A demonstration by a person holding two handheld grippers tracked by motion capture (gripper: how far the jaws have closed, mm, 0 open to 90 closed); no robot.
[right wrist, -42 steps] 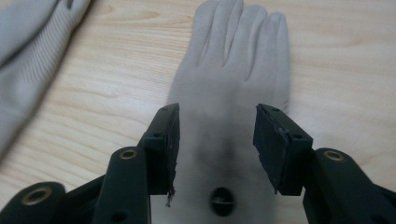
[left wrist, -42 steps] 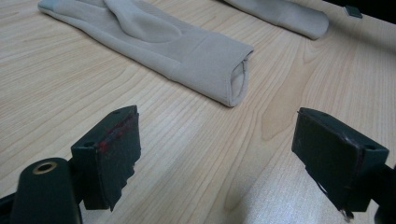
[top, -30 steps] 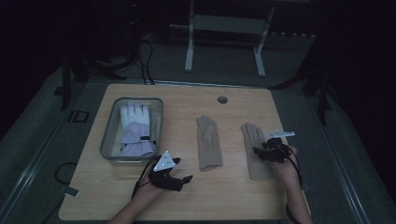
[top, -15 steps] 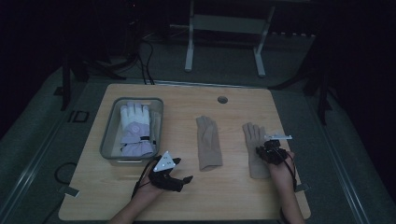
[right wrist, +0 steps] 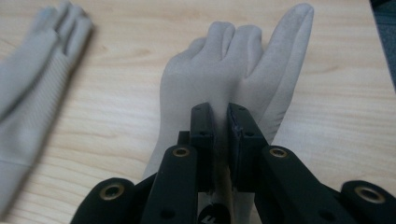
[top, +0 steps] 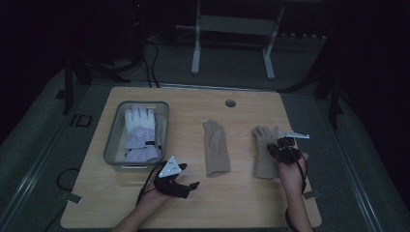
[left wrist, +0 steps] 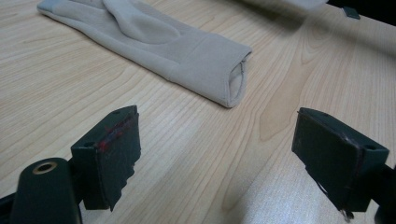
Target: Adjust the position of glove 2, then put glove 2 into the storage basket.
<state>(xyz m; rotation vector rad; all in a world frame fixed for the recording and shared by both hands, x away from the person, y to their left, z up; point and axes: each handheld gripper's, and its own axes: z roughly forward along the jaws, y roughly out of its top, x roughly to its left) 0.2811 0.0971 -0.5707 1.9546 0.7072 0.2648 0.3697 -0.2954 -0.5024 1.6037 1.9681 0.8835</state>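
1. Right hand-held gripper (right wrist: 220, 116) has just been closing; jaws now pinched tight on a fold of the right glove (right wrist: 233, 70), fabric caught between the pads.
2. Right glove (top: 265, 150): beige, palm flat on the desk (top: 193, 208), fingers pointing away from the person, right of the middle glove (top: 215, 153).
3. Left hand-held gripper (left wrist: 219, 154): jaws wide apart, nothing between them, just bare desk.
4. In the high view the left hand-held gripper (top: 193, 184) sits near-left of the middle glove's cuff, not touching it; the cuff end faces it in the left gripper view.
5. Middle glove (left wrist: 154, 46): beige, flat, cuff twd the person.
6. Bin (top: 112, 145) well left of the middle glove, w/ a white-lilac glove (top: 139, 133) inside.
7. Right hand (top: 290, 174) just behind the right glove's cuff.
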